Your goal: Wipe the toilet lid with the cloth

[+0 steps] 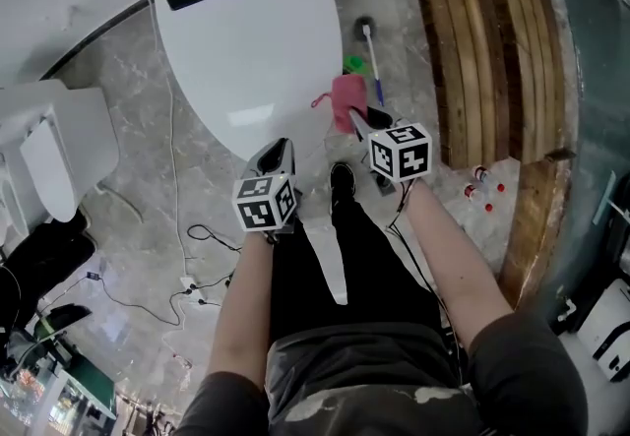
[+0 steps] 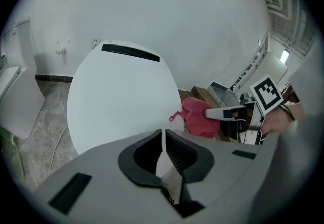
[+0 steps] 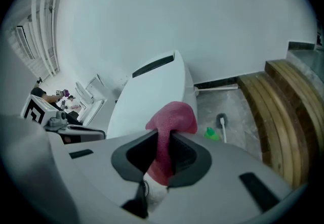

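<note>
The right gripper's (image 3: 164, 139) jaws are clamped on a pink fabric cloth (image 3: 174, 117), which hangs just beside the right edge of the closed white oval toilet lid (image 1: 246, 40). The left gripper's (image 2: 163, 139) jaws are pressed together with nothing between them, at the lid's near edge. Both outstretched forearms (image 1: 246, 296) tilt the grippers downward. Beyond the cloth, grey marble floor (image 1: 128, 168) holds a white-handled brush (image 1: 366, 31) and a green bottle (image 1: 352, 63), bounded by curved wooden planks (image 1: 492, 50).

Pink cloth (image 3: 174, 117) in right tool (image 3: 163, 138)
</note>
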A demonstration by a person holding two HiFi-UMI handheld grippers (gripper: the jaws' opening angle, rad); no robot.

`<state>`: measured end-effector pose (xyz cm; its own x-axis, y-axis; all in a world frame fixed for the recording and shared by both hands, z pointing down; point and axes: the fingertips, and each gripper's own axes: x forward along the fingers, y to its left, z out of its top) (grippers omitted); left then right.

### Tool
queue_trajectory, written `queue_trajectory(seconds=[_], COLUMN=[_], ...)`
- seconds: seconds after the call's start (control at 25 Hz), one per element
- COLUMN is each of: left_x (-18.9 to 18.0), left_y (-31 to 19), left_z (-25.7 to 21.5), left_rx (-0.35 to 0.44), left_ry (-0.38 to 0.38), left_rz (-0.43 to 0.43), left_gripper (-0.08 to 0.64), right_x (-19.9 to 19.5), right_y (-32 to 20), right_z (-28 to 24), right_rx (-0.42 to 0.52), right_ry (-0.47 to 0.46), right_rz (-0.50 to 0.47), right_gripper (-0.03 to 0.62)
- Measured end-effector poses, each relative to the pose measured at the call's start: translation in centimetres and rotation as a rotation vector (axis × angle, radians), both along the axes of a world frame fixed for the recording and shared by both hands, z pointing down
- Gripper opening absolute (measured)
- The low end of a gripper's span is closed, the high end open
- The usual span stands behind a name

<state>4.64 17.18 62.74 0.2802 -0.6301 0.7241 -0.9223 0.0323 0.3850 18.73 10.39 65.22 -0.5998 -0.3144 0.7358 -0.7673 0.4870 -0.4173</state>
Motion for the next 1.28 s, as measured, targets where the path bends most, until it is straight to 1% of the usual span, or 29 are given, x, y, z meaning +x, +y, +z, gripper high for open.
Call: queue_trajectory(seconds=[0.16, 0.36, 0.52, 0.68, 0.8, 1.04, 1.2, 1.28], left_x=[-0.1, -0.9, -1.3, -2.0, -2.7, -3.3, -4.7, -5.1], left_y=[-0.5, -1.1, -0.7, -0.3, 1.4, 6.3, 8.7, 9.6], left_z=[-3.2, -8.8, -12.7, -16.8, -19.6, -24.2, -27.4, -28.9], left_rx=[0.033, 0.108, 0.149, 0.217, 0.266, 0.339, 0.41, 0.445], left_ry=[-0.022, -0.01, -0.021, -0.004, 0.002, 0.038, 0.065, 0.055], left_rz=[-0.026, -0.083, -0.076, -0.077, -0.063, -0.057, -0.1, -0.096], left_gripper=[0.028, 0.028, 0.028, 0.028, 0.028, 0.028, 0.028, 0.028], right_x=[0.8, 0.9, 1.4, 0.9, -0.3, -2.6, -4.8, -5.3], right_y=[-0.3, -0.9, -0.6, -0.1, 1.0, 5.6, 8.3, 9.3], right_z=[-3.3, -8.0, -12.6, -16.6, -20.0, -25.5, -28.6, -30.2], right_rx=[0.026, 0.081, 0.121, 0.175, 0.213, 0.263, 0.311, 0.337], right_ry=[-0.033, -0.075, -0.117, -0.129, -0.149, -0.185, -0.195, -0.213], right_rz=[-0.006, -0.022, 0.005, -0.015, -0.012, -0.011, -0.044, -0.045], right_gripper=[0.049, 0.049, 0.049, 0.049, 0.049, 0.049, 0.049, 0.049])
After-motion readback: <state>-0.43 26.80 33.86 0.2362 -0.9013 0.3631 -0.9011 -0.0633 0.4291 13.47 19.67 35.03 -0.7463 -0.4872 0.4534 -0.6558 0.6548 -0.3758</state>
